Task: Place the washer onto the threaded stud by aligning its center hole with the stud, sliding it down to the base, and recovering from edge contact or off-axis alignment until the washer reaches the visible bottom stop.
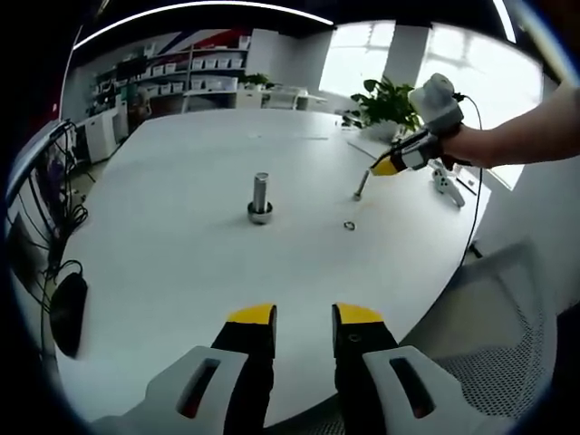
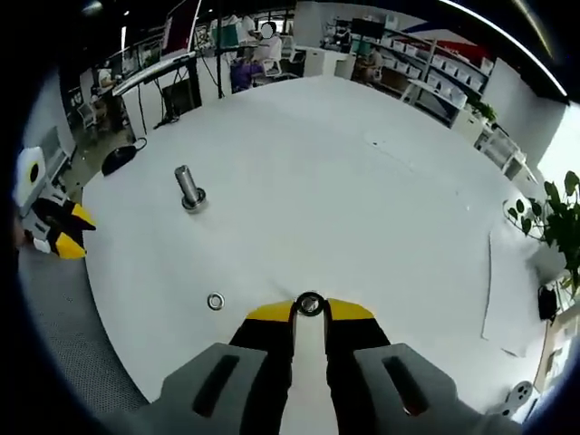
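1. We see our right gripper pinching a washer at its tips, above the table.
2. The stud stands upright, well apart.
3. A second washer lies flat nearby.
4. Our left gripper hangs open, holding nothing.

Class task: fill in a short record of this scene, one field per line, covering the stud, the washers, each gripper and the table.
stud: threaded stud upright on its base, bare, no washer on it
held washer: washer pinched at the right gripper tips
loose washer: second washer flat on the table, apart from the stud
left gripper: left gripper open, holding nothing
table: white table
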{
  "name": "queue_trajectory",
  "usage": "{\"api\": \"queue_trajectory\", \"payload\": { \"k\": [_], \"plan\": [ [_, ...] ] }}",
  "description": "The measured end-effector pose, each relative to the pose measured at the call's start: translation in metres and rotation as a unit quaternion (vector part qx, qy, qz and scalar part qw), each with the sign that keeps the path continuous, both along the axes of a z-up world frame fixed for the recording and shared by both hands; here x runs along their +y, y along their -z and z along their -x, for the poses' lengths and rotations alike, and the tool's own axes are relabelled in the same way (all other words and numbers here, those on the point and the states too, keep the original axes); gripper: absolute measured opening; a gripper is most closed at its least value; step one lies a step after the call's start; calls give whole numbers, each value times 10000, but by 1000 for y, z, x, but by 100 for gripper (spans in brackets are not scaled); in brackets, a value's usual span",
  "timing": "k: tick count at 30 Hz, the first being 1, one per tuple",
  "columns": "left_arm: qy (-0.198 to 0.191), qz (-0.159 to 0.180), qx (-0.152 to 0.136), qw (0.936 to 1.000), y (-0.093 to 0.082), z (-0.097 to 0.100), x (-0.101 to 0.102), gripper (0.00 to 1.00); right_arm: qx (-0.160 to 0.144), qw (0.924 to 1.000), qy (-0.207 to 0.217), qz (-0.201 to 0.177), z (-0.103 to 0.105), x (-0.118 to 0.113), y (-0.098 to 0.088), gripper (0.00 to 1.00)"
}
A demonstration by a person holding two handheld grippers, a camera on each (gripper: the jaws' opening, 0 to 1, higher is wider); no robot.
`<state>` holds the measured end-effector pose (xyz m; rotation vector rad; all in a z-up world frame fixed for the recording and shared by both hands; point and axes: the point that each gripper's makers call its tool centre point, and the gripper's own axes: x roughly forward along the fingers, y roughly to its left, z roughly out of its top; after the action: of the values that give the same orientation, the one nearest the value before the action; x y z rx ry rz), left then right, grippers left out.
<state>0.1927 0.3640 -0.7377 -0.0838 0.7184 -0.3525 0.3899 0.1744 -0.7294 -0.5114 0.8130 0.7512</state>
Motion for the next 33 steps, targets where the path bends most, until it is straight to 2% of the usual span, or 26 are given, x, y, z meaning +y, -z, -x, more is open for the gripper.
{"api": "queue_trajectory", "payload": {
  "k": [7, 27, 33],
  "plan": [
    [7, -33, 1, 10000, 0, 0, 0, 22, -53, 9998, -148, 141, -2, 1, 3, 14],
    [1, -48, 16, 10000, 1, 0, 0, 22, 116, 9991, -294, 299, -5, 2, 5, 14],
    [0, -44, 23, 10000, 1, 0, 1, 22, 166, 9972, -542, 484, -7, 2, 5, 14]
  ]
}}
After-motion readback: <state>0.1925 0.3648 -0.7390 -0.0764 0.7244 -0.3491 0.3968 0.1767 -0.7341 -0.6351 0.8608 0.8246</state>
